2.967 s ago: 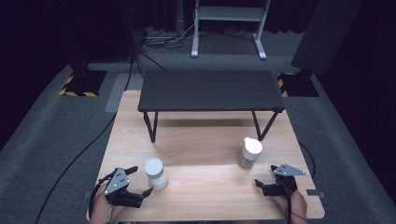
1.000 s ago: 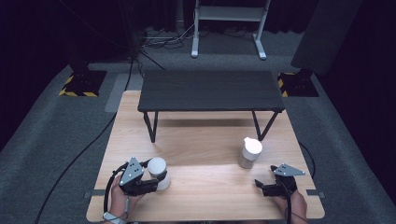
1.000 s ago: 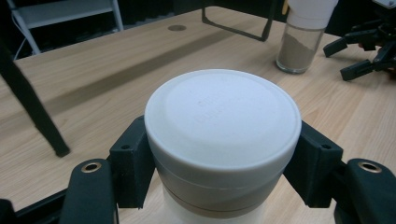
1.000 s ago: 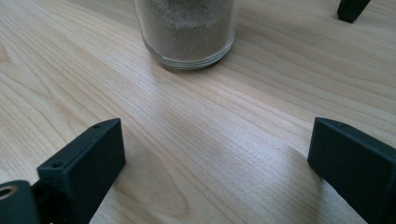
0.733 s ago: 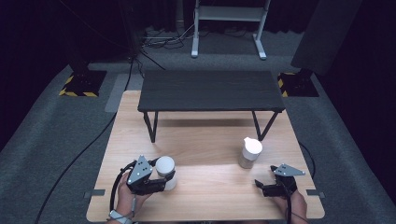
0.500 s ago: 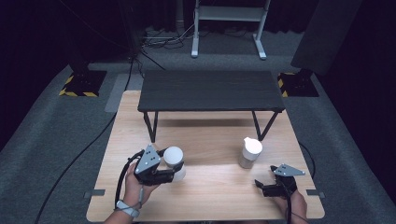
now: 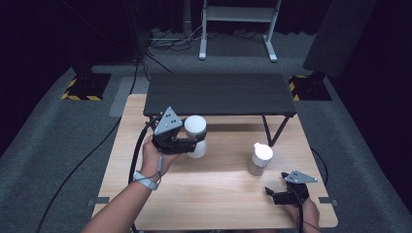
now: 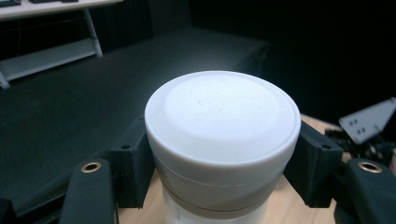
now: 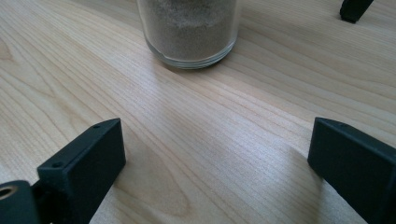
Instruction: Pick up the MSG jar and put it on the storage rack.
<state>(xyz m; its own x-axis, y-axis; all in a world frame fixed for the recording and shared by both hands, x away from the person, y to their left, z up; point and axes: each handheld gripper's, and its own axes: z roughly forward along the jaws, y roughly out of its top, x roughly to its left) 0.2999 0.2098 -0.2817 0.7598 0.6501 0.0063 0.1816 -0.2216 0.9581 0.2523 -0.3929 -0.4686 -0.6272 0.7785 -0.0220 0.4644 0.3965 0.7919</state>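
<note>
The left gripper (image 7: 187,143) holds a white-lidded jar (image 7: 196,136) clamped between its jaws, just under the lid; in the left gripper view the pads press on both sides of the jar (image 8: 222,140), with the dark shelf (image 8: 93,107) spread out beyond it. From the high view the jar hangs above the wooden table (image 7: 145,204), just in front of the near edge of the low black shelf (image 7: 218,92) that stands on the table's far half. The step in hand looks like a carry, most likely to set the jar on the shelf. The next move would call for lifting the jar's base clear of the shelf edge, moving it forward over the top, lowering it upright and only then easing the jaws apart. The right gripper (image 7: 284,194) rests at the table's near right corner with its jaws wide and nothing between them; a second jar (image 7: 260,158) filled with something sandy stands on the table just ahead of it (image 9: 189,32), apart from the jaws, probably next in line.
</note>
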